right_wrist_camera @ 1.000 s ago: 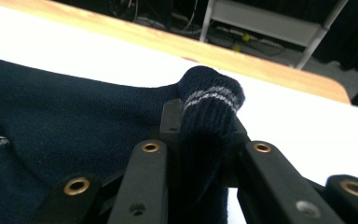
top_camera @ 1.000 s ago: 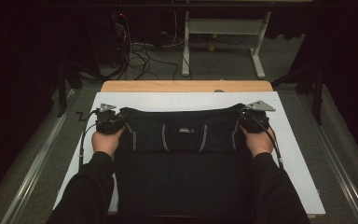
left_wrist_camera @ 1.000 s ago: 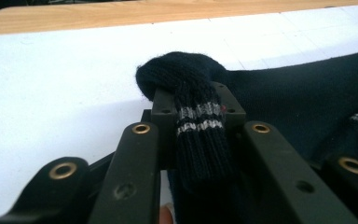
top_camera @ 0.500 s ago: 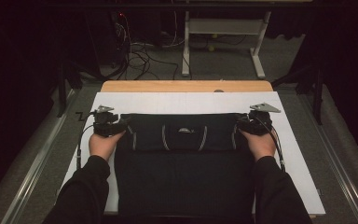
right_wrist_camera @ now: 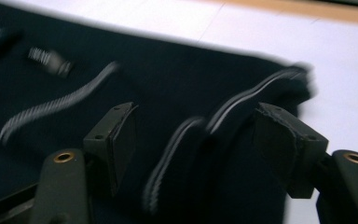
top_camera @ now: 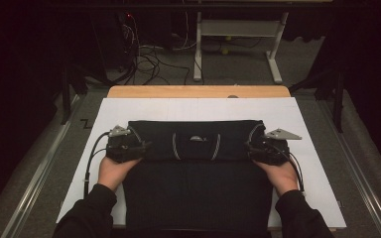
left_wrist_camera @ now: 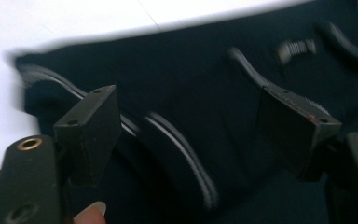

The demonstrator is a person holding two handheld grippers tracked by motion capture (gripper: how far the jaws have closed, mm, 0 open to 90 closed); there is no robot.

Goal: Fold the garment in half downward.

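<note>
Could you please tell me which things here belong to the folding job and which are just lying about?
In the job:
dark garment
left hand-held gripper
right hand-held gripper
white sheet

Lying about:
floor cables
metal stand

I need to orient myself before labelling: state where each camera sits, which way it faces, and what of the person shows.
High view: above the person's side, facing forward and down on the white table; forearms, left gripper, right gripper.
Left gripper view: on the left gripper, facing the dark garment; open jaws, a fingertip.
Right gripper view: on the right gripper; open jaws.
Shared: the garment's striped edge.
</note>
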